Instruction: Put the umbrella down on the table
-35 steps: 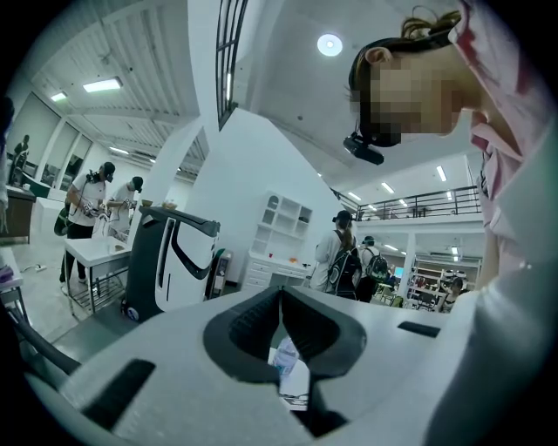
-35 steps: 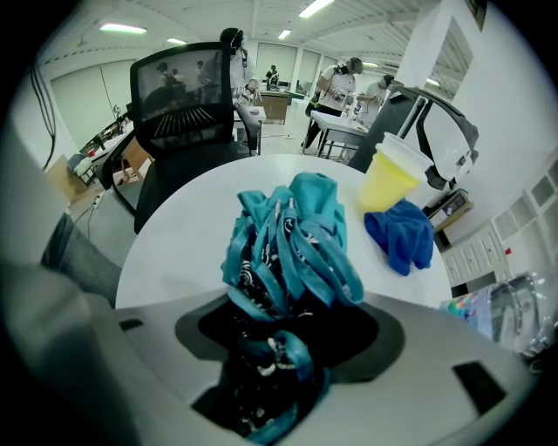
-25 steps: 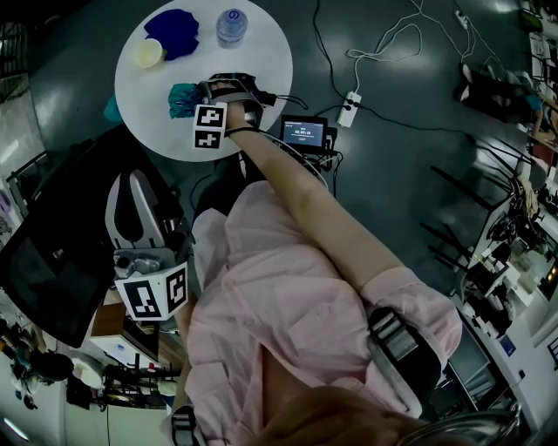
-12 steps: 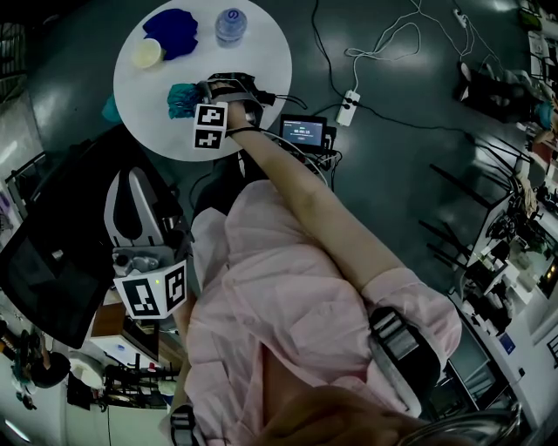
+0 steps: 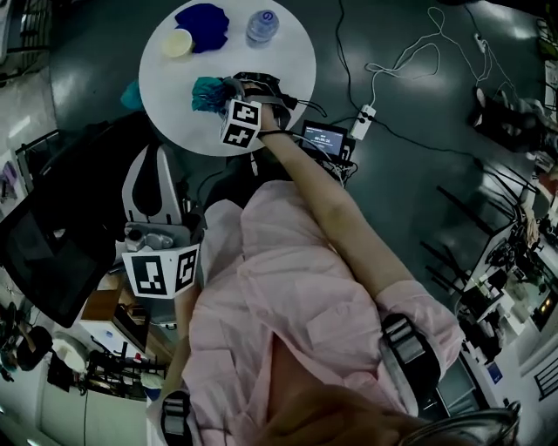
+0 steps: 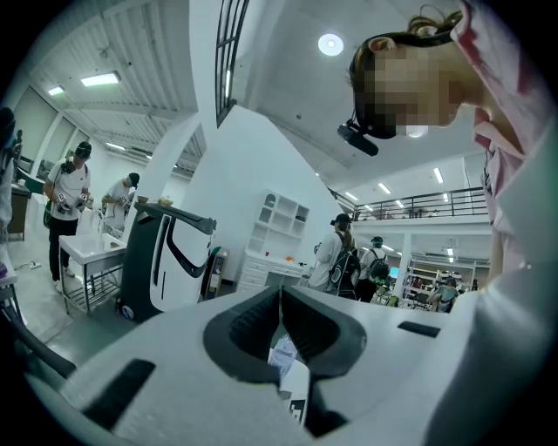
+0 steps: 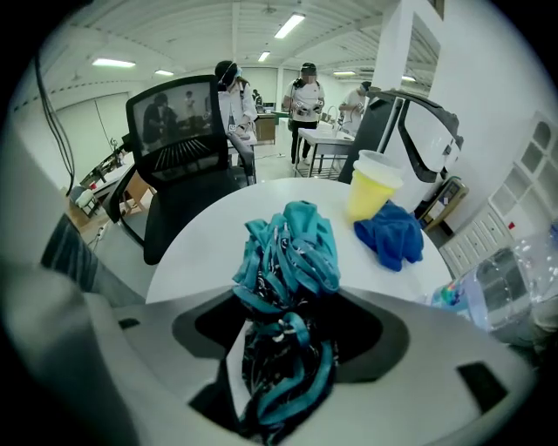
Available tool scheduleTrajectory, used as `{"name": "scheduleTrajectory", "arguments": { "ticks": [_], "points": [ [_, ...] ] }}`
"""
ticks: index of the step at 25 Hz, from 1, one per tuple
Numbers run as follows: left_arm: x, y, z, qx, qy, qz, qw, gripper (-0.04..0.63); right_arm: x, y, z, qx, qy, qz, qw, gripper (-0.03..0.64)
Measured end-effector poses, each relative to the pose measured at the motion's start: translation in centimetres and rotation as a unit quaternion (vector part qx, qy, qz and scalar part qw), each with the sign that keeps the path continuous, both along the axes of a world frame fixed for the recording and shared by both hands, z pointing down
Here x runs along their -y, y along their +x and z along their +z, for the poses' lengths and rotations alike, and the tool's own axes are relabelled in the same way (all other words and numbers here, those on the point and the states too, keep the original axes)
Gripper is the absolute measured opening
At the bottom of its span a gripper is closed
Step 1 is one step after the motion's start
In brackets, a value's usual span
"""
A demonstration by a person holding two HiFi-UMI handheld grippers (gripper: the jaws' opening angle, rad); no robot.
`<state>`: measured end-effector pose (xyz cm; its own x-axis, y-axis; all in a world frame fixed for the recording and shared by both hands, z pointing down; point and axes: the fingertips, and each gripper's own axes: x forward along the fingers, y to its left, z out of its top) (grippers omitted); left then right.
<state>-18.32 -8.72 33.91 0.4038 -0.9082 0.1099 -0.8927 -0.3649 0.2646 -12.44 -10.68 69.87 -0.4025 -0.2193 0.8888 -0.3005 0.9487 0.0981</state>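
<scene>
My right claw point(image 7: 292, 335), its jaws just opened wide, straddles the folded teal umbrella point(image 7: 288, 248), which appears to rest on the round white worktop point(image 7: 196, 239). I judge it light, with soft folds over a stiff core, best pinched mid-bundle. My left claw point(image 6: 281, 305) is pressed together.

1 umbrella point(image 5: 207, 92), 1 blue cloth point(image 5: 202, 17), 1 cup point(image 5: 177, 42), 1 btl point(image 5: 261, 26), 1 rd table point(image 5: 292, 70)
</scene>
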Motion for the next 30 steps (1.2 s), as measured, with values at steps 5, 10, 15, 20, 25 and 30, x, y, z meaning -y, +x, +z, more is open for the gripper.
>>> {"name": "scheduleTrajectory", "arguments": {
  "ticks": [5, 10, 15, 20, 25, 30],
  "points": [
    [-0.3, 0.2, -0.2, 0.0, 0.004, -0.001, 1.0, 0.022, 0.0, 0.2, -2.2, 0.033, 0.009, 0.015, 0.999, 0.275],
    [-0.5, 0.3, -0.4, 0.0, 0.009, -0.002, 1.0, 0.022, 0.7, 0.1, -5.6, 0.084, 0.028, 0.04, 0.995, 0.275],
    [-0.7, 0.4, -0.6, 0.001, 0.016, -0.003, 0.9999, 0.023, 2.1, 0.3, -9.8, 0.142, 0.056, 0.083, 0.985, 0.218],
    [-0.8, 0.5, -1.1, 0.002, 0.024, -0.001, 0.9997, 0.023, 4.2, 1.3, -14.3, 0.197, 0.098, 0.144, 0.965, 0.063],
    [-0.9, 1.2, -1.7, -0.001, 0.035, 0.004, 0.9994, 0.023, 5.5, 2.7, -18.6, 0.247, 0.123, 0.188, 0.943, 0.041],
    [-1.1, 1.3, -2.2, -0.002, 0.044, 0.004, 0.999, 0.021, 5.6, 3.3, -22.7, 0.302, 0.145, 0.213, 0.918, 0.034]
  ]
}}
